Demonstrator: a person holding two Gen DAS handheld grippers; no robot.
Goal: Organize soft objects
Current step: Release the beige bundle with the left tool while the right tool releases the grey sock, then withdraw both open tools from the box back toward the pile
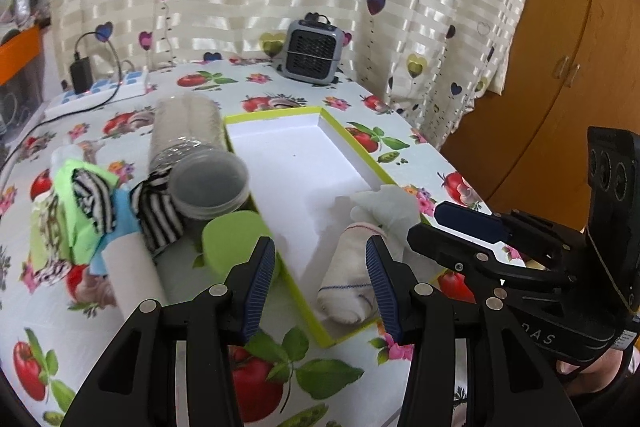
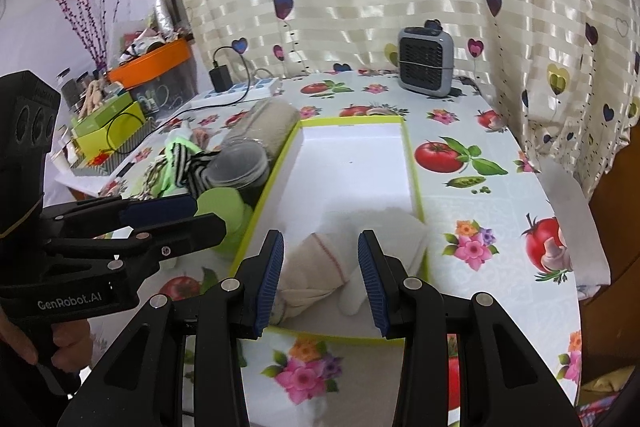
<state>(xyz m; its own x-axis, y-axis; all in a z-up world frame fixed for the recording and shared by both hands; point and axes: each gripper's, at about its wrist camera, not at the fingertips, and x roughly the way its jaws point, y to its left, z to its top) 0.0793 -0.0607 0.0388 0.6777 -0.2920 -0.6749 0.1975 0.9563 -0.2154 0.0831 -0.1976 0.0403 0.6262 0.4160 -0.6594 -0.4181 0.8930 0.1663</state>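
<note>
Grippers, your left one (image 1: 320,283) and right one (image 2: 320,279), both stand apart and empty above the rolled white cloth bundle (image 2: 320,267), which lies in the near end of the shallow lime-edged white box (image 2: 416,179).

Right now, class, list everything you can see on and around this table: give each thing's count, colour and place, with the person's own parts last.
box: one, lime-green rim, white inside, table centre
rolled cloth: one, white with red stitching, in the box's near end
striped socks: several, black-and-white, left of the box
green cloth: one, neon green, among the socks
jar: one, clear, lying beside the box
sponge: one, lime green, by the box
heater: one, grey, far edge
power strip: one, white, far left
tablecloth: one, white, fruit print
left tool: open, empty
right tool: open, empty
</note>
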